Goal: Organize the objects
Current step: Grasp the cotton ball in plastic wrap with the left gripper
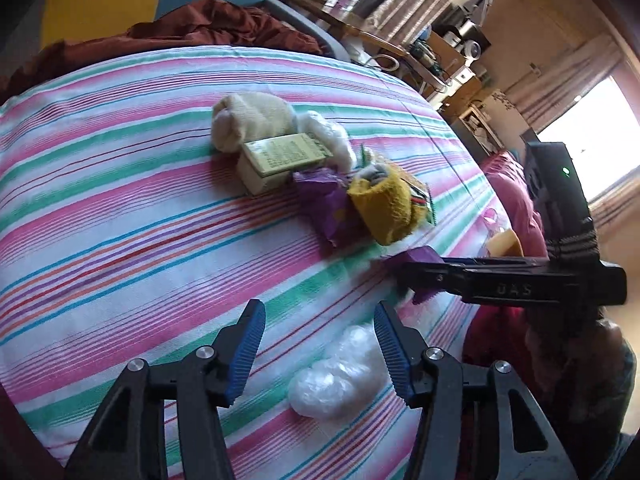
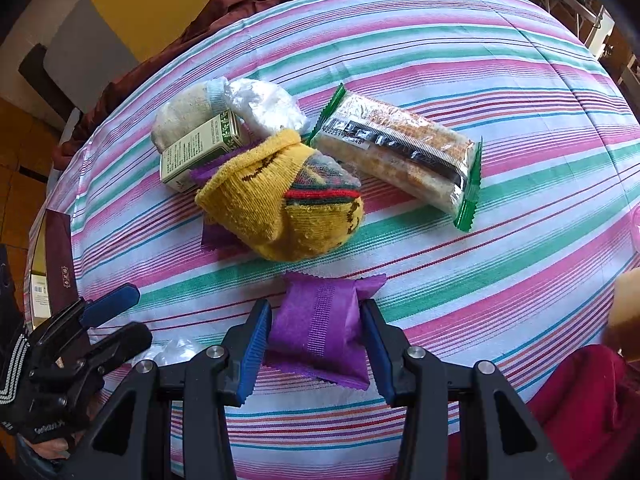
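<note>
Left wrist view: the left hand-held gripper [image 1: 320,354] stands spread and empty over the striped tabletop [image 1: 120,208], a clear plastic bag [image 1: 340,372] lying beneath its right finger.

Right wrist view: the right hand-held gripper [image 2: 316,344] pinches a purple packet [image 2: 320,332] near the tabletop's near edge, just short of the yellow sock [image 2: 280,200].

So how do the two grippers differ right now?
The right gripper is shut on a purple packet; the left gripper is open and holds nothing. A white plastic bag lies on the cloth under the left one. Both have blue pads on black fingers and point down at the striped tablecloth.
</note>
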Tool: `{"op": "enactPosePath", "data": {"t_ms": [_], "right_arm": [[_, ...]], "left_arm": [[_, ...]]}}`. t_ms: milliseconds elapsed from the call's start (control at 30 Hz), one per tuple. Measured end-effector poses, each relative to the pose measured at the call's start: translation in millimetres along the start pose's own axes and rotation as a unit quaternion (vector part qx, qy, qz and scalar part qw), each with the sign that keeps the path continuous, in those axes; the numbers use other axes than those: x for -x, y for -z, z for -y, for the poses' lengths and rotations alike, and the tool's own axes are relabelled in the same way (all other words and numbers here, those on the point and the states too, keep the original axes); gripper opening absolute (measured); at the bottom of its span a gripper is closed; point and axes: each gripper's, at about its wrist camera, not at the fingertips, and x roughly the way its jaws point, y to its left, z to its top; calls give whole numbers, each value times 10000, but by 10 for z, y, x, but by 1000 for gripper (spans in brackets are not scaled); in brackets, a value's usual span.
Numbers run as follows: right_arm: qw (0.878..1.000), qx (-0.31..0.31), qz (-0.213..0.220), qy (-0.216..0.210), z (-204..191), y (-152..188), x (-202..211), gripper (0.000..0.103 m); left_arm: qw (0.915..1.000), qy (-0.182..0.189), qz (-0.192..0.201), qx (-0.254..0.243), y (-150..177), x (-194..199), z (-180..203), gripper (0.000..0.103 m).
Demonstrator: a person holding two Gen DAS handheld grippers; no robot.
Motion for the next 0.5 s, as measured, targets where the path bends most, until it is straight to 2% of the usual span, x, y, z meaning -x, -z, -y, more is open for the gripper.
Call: {"op": "enactPosePath", "data": {"t_ms": [100, 200, 333, 500], "right_arm": [[10000, 3, -7, 0, 13, 4, 16, 46], [10000, 6, -5, -4, 18, 11, 30, 46], [10000, 8, 1, -4, -42, 40, 38, 46], [10000, 48, -45, 4, -45, 46, 49, 46]], "left_arm": [[9978, 56, -250, -618, 78, -32, 241, 58], [9918, -250, -490, -1150, 185, -125, 347, 57], [9874, -596, -616, -1330, 257, -283, 345, 39], [9883, -708, -298, -1314, 359, -198, 344, 35]]}}
